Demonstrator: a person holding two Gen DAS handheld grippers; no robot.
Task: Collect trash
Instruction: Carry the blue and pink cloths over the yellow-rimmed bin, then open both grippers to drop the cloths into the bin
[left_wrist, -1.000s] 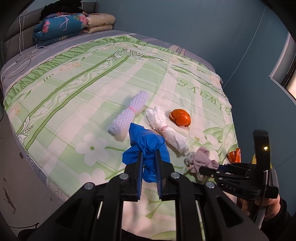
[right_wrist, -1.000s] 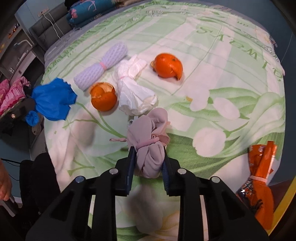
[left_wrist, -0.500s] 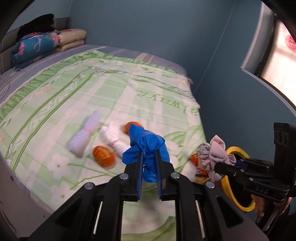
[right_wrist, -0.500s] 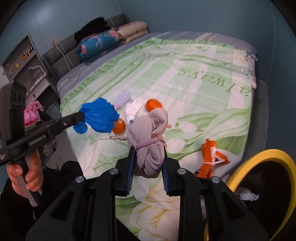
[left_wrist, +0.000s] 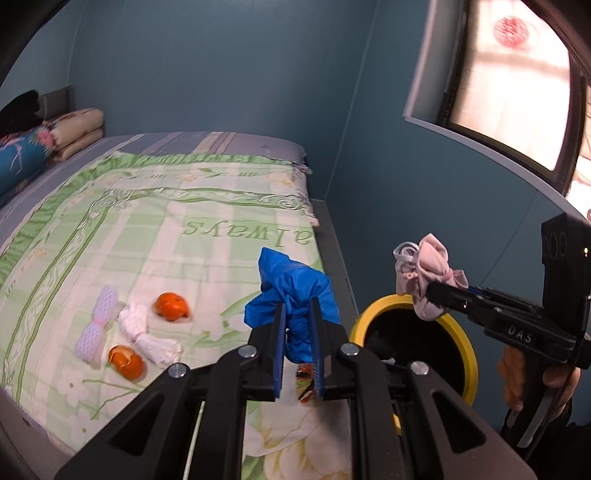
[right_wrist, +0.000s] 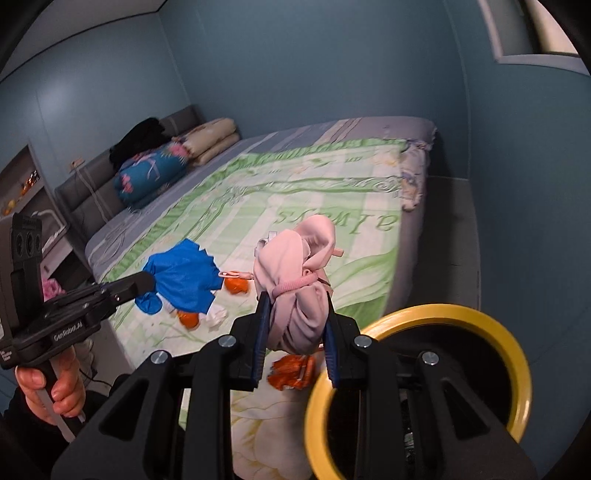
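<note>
My left gripper (left_wrist: 298, 334) is shut on a crumpled blue plastic bag (left_wrist: 291, 291), held in the air above the bed's near corner. My right gripper (right_wrist: 294, 326) is shut on a tied pink cloth bundle (right_wrist: 295, 280); in the left wrist view the pink bundle (left_wrist: 424, 280) hangs just over the far rim of the yellow-rimmed bin (left_wrist: 463, 347). The bin (right_wrist: 517, 365) stands on the floor beside the bed, dark inside. On the bedspread (left_wrist: 147, 236) lie two orange peels (left_wrist: 171, 306), a white wad (left_wrist: 147, 334), a lilac mesh roll (left_wrist: 96, 328) and an orange wrapper (right_wrist: 291, 369).
The bed fills the left and middle; folded quilts and pillows (right_wrist: 177, 162) lie at its head. Blue walls close in on the right, with a window (left_wrist: 517, 74) above. A narrow grey floor strip (right_wrist: 443, 240) runs between bed and wall. A hand (right_wrist: 55, 391) holds the left gripper.
Both grippers have risen from the bedspread and swung right with their loads still gripped. The yellow bin has come into view, and the pink bundle now hangs over it.
</note>
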